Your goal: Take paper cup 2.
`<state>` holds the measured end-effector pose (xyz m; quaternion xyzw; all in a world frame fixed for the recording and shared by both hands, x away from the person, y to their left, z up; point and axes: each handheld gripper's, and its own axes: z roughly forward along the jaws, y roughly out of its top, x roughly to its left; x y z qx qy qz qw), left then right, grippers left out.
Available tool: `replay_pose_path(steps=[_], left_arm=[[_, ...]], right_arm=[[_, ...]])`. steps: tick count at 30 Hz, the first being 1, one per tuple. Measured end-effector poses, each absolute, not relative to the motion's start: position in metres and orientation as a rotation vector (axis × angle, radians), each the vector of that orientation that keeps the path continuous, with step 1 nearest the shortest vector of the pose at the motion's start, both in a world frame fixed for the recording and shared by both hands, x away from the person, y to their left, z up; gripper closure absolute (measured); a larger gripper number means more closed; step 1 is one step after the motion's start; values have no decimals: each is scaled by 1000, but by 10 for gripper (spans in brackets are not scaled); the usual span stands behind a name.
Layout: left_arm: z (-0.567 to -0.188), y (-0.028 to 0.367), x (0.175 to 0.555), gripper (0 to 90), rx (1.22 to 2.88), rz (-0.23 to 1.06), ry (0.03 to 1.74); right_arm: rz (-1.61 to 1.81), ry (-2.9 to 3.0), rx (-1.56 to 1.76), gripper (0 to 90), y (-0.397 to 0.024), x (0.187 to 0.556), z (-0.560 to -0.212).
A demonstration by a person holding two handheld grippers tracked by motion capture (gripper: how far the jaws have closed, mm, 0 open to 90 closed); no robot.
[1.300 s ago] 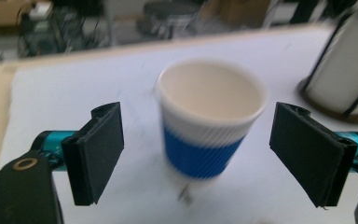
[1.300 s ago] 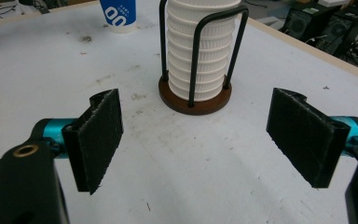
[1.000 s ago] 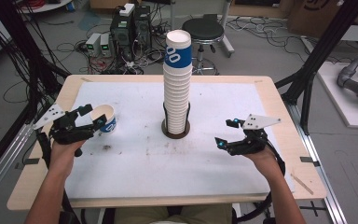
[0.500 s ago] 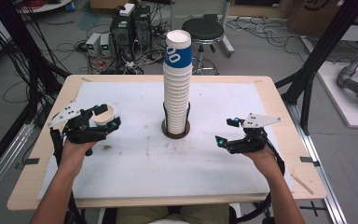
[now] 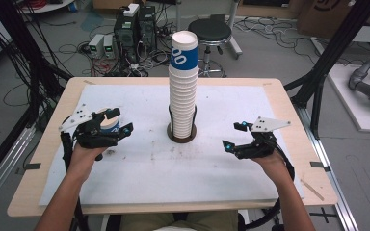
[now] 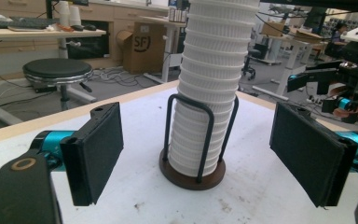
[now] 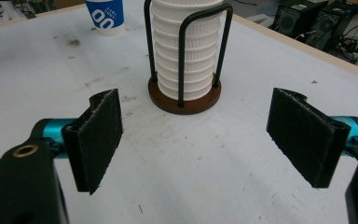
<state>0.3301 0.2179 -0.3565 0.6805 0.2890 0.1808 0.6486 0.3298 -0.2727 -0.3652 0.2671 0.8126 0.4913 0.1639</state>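
A tall stack of white paper cups stands upright in a black wire holder on a round brown base at the middle of the tabletop. 1 single blue-printed cup stands apart, just beside the left tongs. Both the left tongs and the right tongs gape wide, holding nothing, and face the holder
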Motion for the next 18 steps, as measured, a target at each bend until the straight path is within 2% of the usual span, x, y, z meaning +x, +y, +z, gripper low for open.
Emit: replay_pose_path(steps=[18], left_arm=[[-299, 147, 378, 162, 1536, 372, 506]], right_arm=[[1426, 2381, 716, 187, -267, 337, -338]])
